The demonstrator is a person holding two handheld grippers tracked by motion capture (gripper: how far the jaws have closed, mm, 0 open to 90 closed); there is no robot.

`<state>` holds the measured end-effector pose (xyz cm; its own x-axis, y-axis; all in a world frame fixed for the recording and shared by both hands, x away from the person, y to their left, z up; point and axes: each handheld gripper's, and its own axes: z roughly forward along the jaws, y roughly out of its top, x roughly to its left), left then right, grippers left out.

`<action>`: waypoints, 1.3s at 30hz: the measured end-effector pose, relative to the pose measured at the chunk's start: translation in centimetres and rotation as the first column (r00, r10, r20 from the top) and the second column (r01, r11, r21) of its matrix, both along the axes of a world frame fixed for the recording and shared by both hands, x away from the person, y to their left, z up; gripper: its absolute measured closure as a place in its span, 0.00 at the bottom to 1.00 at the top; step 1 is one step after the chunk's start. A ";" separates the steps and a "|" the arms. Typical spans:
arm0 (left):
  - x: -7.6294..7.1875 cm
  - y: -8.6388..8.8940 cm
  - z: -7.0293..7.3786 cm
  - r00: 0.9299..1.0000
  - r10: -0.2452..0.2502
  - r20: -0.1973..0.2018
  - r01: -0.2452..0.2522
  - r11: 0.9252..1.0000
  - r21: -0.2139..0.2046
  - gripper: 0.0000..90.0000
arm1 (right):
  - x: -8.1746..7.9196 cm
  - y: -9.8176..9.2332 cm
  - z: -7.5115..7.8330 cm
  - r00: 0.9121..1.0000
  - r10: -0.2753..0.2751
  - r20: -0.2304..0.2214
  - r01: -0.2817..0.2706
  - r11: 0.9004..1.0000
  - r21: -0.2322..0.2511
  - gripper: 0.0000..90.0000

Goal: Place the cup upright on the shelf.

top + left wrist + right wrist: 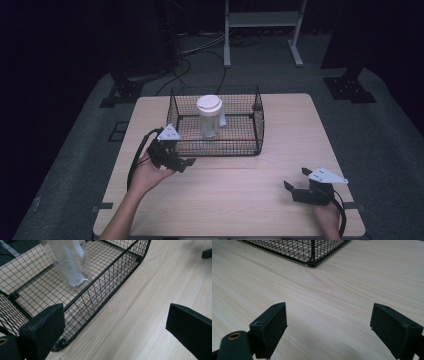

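A clear cup (209, 116) with a white lid stands up inside the black wire basket (258, 127) on the counter (240, 200). The left gripper (181, 162), jaws wide, waits beside the basket. The right gripper (296, 185) is wide too, well apart.

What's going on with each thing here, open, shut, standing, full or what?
Left tool: open, holding nothing, beside the basket's front left corner.
Right tool: open, holding nothing, over bare table.
Wire basket: open-topped, standing on the table.
Clear jar: upright inside the basket.
White lid: on the jar.
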<state>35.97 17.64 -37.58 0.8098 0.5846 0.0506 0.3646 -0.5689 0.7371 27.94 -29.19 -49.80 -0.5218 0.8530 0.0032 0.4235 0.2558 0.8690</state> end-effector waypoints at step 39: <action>-2.9 3.4 -4.6 0.998 0.056 -0.013 -0.057 0.997 -0.060 0.02 | 0.1 0.0 0.0 1.000 -0.004 -0.002 0.004 1.000 -0.003 0.14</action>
